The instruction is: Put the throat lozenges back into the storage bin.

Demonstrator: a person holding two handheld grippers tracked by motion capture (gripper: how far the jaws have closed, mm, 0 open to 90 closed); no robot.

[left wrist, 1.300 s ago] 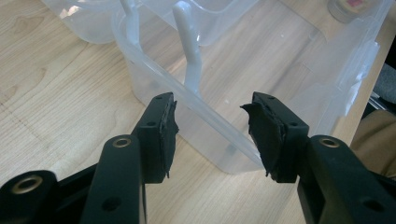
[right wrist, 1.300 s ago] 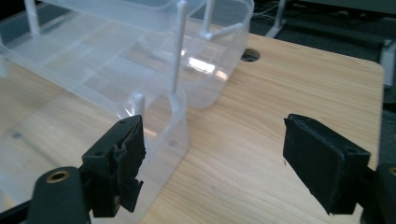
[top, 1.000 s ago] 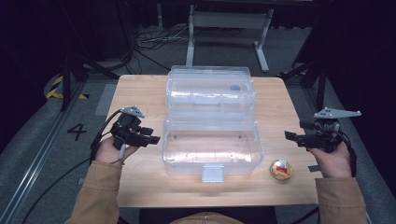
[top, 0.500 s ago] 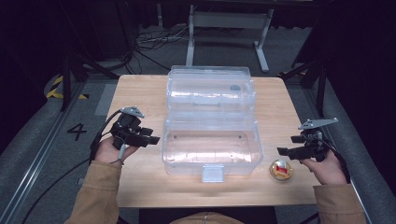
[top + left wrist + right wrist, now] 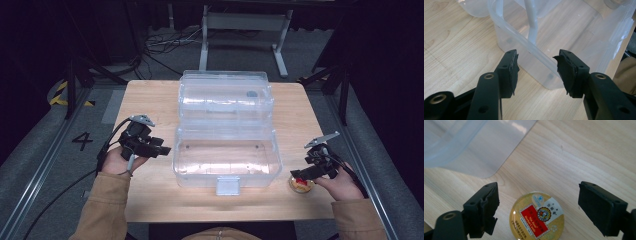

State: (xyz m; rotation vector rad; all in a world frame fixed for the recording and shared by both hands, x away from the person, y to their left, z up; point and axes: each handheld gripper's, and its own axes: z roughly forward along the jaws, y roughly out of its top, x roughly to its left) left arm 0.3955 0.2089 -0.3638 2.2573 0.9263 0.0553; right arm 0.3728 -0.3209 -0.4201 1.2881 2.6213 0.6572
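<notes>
- Small round gold tin [image 5: 537, 217] with a red label, flat on the wooden table [image 5: 150, 100] near its front right corner, just right of the clear plastic box [image 5: 227, 160] and apart from it.
- Right gripper [image 5: 306, 174] low over the tin; in the right gripper view, jaws spread wide with the tin between them and bare wood on both sides, so no pad touching the metal. Jaws just been opening, nothing pinched.
- Step in hand, by the look of it: the approach for a pick-up — lined up, not yet gripped.
- Next move probably calls for a little more descent until the pads sit level with the tin's low rim, then a square squeeze across its width; a shallow, smooth lid, so likely to slip or skate on the wood if caught too high.
- Left gripper [image 5: 150, 148] held beside the box's left end, jaws apart around nothing; in the left gripper view, the box's near corner [image 5: 544, 75] just beyond the pads [image 5: 512, 72].
- Box open, lid [image 5: 225, 97] thrown back toward the far side, lower half seemingly bare — hard to be sure through the clear walls.
- Front latch [image 5: 228, 185] on the box's near wall; box's right wall close to the tin, the one thing to mind on a lift inward.
</notes>
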